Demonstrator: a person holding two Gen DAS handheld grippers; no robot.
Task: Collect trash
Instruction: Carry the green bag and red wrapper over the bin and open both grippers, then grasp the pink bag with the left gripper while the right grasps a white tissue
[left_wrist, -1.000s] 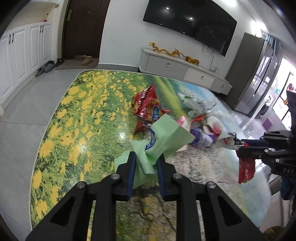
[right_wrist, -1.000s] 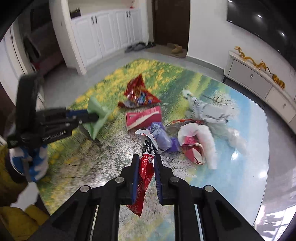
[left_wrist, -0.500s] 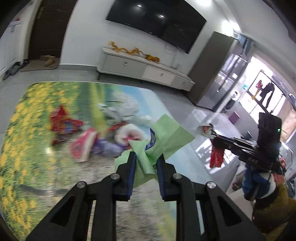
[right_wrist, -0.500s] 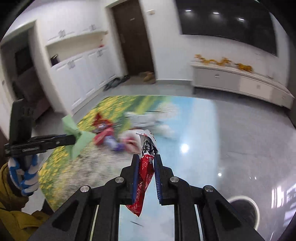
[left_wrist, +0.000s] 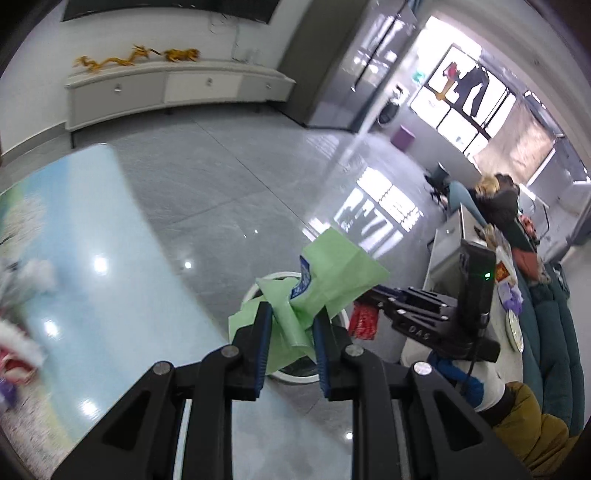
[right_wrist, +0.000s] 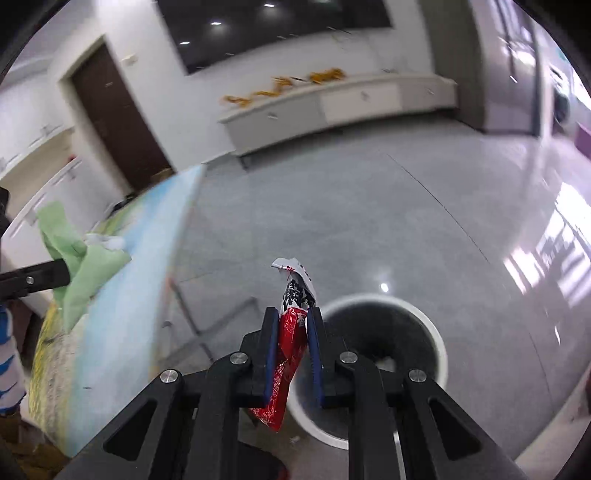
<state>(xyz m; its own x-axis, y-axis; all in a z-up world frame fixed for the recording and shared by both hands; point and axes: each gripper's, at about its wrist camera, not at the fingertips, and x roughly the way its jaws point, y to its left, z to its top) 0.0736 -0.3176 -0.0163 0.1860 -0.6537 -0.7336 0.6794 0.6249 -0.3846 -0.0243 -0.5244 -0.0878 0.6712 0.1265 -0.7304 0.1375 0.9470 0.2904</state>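
Both pairs of tongs are off the side of the surface and over the grey tiled floor. The left tongs (left_wrist: 291, 325) are pinching a crumpled green wrapper (left_wrist: 321, 280) with a small blue patch on it; the wrapper bunches between the two blue pads and fans out above them. Below and behind it sits a round white-rimmed bin (left_wrist: 295, 376) on the floor, mostly hidden by the wrapper from that side.

The right tongs (right_wrist: 291, 332) are pressed onto a red packet (right_wrist: 286, 354) whose white and black printed end sticks up past the tips while the red end hangs down below the pads. Just beyond the tips, to their right, the same bin (right_wrist: 424, 321) stands with its dark inside open; something pale lies at the bottom, too blurred to name.

The surface (right_wrist: 122, 314), printed with sky and yellow flowers, runs along the left side of both views, its rounded corner nearest the bin. More trash (left_wrist: 22, 332), white and red, lies at its far left edge, blurred. A long low white cabinet (left_wrist: 177, 88) stands against the far wall.
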